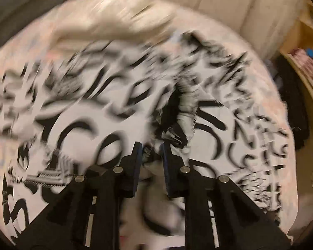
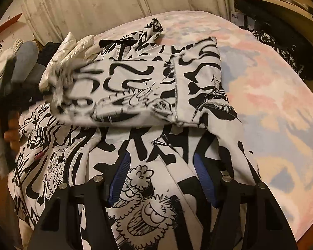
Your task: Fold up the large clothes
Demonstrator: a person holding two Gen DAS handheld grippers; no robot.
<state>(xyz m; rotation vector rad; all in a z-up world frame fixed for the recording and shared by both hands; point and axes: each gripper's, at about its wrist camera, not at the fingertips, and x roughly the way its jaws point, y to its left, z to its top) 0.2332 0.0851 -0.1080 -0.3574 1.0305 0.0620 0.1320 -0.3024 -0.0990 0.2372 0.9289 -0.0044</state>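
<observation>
Sleeve [image 2: 148, 87] lies folded across your printed jacket [image 2: 148, 187] toward 12 o'clock; left tool [image 1: 151, 152] pinches fabric, right tool [image 2: 159, 166] gapes, bottom fold remains.

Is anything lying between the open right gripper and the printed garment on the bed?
Nothing visible. The right gripper hangs open directly over the black-and-white garment, bare printed cloth showing between its blue pads. The white puffy item lies at the garment's far left edge, well off that path.

Bare bedspread [image 2: 271, 104] right of jacket [image 2: 156, 83]
</observation>
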